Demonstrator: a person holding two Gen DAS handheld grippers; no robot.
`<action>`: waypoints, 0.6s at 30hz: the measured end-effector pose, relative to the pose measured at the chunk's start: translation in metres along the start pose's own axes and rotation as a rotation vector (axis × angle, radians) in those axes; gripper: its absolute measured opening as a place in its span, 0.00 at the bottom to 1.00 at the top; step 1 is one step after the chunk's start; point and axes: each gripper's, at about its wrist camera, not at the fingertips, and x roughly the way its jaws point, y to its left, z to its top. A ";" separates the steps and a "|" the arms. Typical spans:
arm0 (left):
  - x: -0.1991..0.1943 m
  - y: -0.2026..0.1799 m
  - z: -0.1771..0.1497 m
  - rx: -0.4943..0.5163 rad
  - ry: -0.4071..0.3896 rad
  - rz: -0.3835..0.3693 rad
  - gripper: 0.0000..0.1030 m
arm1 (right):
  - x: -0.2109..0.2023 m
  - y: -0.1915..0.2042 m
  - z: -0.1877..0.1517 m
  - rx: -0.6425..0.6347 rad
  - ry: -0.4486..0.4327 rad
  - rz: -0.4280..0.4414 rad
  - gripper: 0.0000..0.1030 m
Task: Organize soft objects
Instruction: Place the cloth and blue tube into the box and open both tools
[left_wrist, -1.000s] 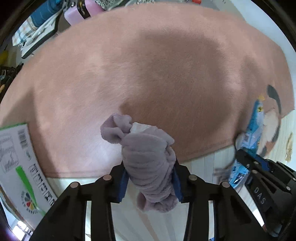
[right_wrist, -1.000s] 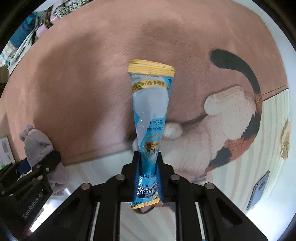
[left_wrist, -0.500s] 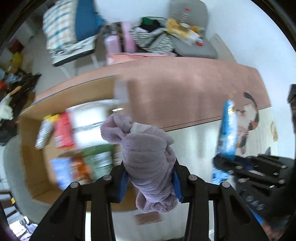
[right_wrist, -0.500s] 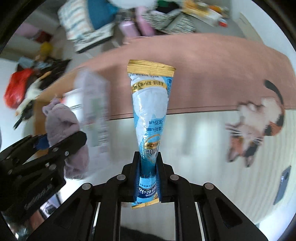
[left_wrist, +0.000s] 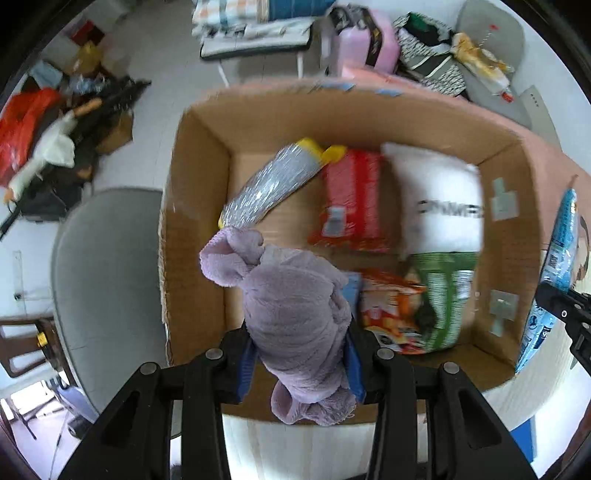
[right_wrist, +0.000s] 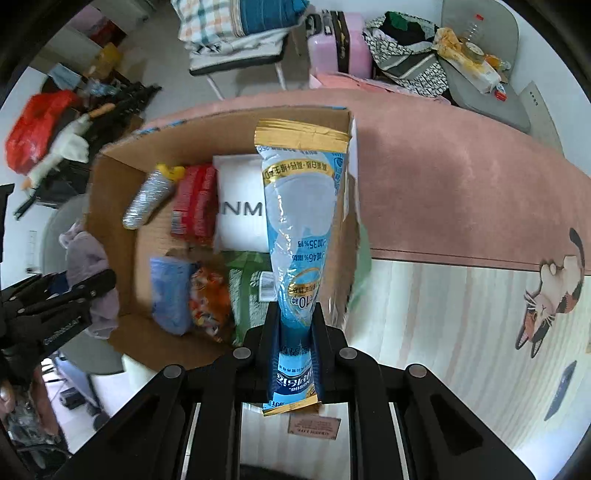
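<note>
My left gripper (left_wrist: 299, 347) is shut on a bundled lilac fleece cloth (left_wrist: 291, 295) and holds it above the near left part of an open cardboard box (left_wrist: 195, 206). My right gripper (right_wrist: 295, 325) is shut on a blue and gold pouch (right_wrist: 303, 221), held upright over the box's right side (right_wrist: 110, 177). The pouch also shows at the right edge of the left wrist view (left_wrist: 554, 273). The cloth and left gripper show at the left of the right wrist view (right_wrist: 88, 273).
The box holds a silver tube (left_wrist: 269, 188), a red pack (left_wrist: 351, 199), a white bag (left_wrist: 439, 206), a green bag (left_wrist: 439, 295) and an orange pack (left_wrist: 388, 306). A pink rug (right_wrist: 461, 192) lies to the right, a grey chair (left_wrist: 99, 280) to the left. Clutter lines the far wall.
Both grippers have swung left from over the pink rug to above the cardboard box, still holding the cloth and the pouch.
</note>
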 end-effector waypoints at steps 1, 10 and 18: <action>0.010 0.005 0.002 -0.001 0.014 -0.004 0.36 | 0.009 -0.002 0.003 0.002 0.010 -0.011 0.15; 0.074 0.025 0.010 -0.013 0.139 -0.017 0.39 | 0.058 0.005 0.013 0.008 0.087 -0.093 0.16; 0.076 0.031 0.011 -0.037 0.157 -0.055 0.68 | 0.063 0.012 0.017 0.029 0.101 -0.087 0.70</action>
